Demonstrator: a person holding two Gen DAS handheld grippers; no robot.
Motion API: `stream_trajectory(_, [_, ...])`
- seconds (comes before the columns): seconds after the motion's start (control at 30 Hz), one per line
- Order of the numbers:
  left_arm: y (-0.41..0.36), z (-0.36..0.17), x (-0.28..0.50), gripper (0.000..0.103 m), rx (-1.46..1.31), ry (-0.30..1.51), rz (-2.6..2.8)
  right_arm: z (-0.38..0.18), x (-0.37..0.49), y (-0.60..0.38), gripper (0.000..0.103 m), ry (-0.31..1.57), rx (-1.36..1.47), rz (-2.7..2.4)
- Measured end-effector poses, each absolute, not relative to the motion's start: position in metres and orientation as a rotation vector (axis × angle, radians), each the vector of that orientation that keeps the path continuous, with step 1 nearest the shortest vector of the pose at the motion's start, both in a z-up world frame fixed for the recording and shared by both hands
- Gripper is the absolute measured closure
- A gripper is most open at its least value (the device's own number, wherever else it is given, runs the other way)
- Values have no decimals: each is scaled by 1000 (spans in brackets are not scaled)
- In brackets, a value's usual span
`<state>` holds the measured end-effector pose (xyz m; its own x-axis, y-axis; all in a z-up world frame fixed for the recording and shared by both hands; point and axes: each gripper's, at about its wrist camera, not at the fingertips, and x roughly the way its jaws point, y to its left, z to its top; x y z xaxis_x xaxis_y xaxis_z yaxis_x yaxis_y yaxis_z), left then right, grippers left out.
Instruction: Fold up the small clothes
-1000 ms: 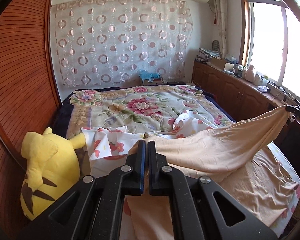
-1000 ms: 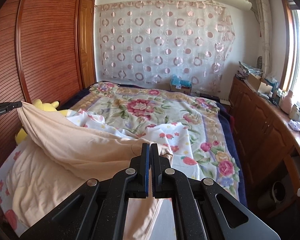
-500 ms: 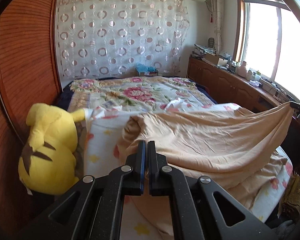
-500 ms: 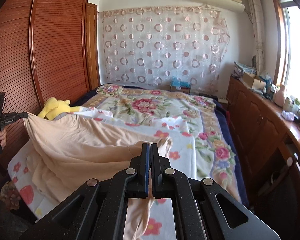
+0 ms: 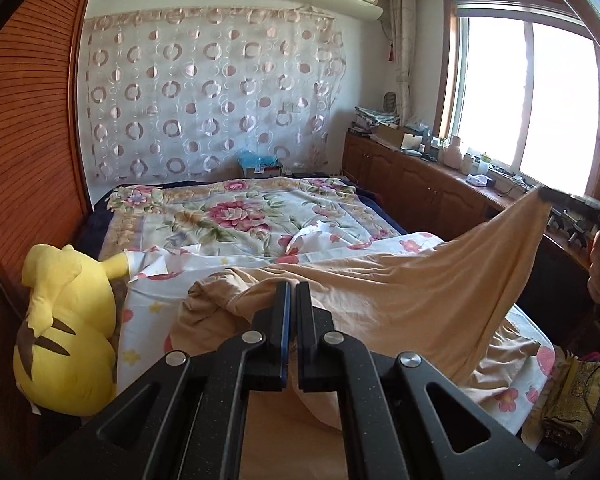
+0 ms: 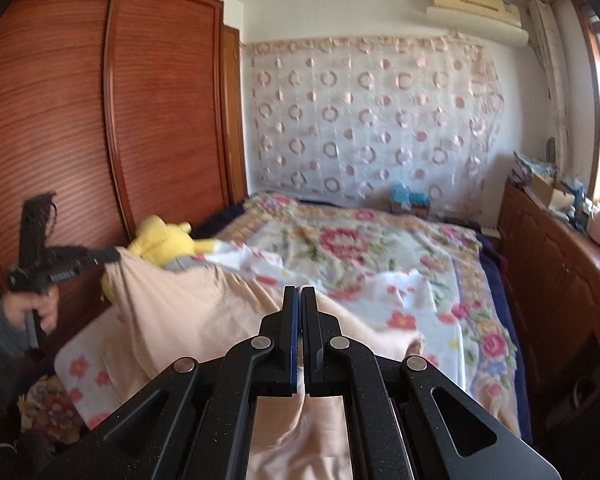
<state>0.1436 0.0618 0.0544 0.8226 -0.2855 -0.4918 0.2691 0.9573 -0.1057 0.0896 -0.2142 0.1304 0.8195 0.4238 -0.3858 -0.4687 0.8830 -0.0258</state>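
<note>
Peach garment, left-view window, right-view wardrobe

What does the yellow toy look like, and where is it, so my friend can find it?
Look at the big bed with the flowery blanket, then along its side by the wooden wardrobe. There, at the edge of the white flowered sheet, slumps a plush toy. It is the only bright yellow thing, with brown stripes.

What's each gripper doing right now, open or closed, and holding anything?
Left gripper: closed on the peach cloth.
Right gripper: closed on the same peach cloth, at another edge.
</note>
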Motion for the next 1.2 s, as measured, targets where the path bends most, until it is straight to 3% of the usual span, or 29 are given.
stream_trajectory(0.13, [84,36,135,100,-58,556,-254,139,74,-236,102,338,-114,439])
stream_trajectory(0.43, [125,-36,107,100,-129,673,-171,21,75,-308,102,644,-88,291])
stream_trajectory(0.7, [127,-66,94,99,-114,751,-130,-17,95,-317,102,744,-105,238])
stream_trajectory(0.87, [131,-73,85,63,-125,777,-137,-8,102,-289,91,700,-129,205])
stream_trajectory(0.9, [131,-75,83,63,-128,785,-142,-11,94,-283,88,689,-138,203])
stream_trajectory(0.97, [132,-81,81,62,-133,804,-155,-15,89,-273,74,676,-157,197])
stream_trajectory(1.03, [129,-86,79,62,-138,823,-165,-30,86,-262,68,673,-169,195])
stream_trajectory(1.2, [117,-98,80,62,-160,858,-192,-58,85,-266,67,720,-151,202])
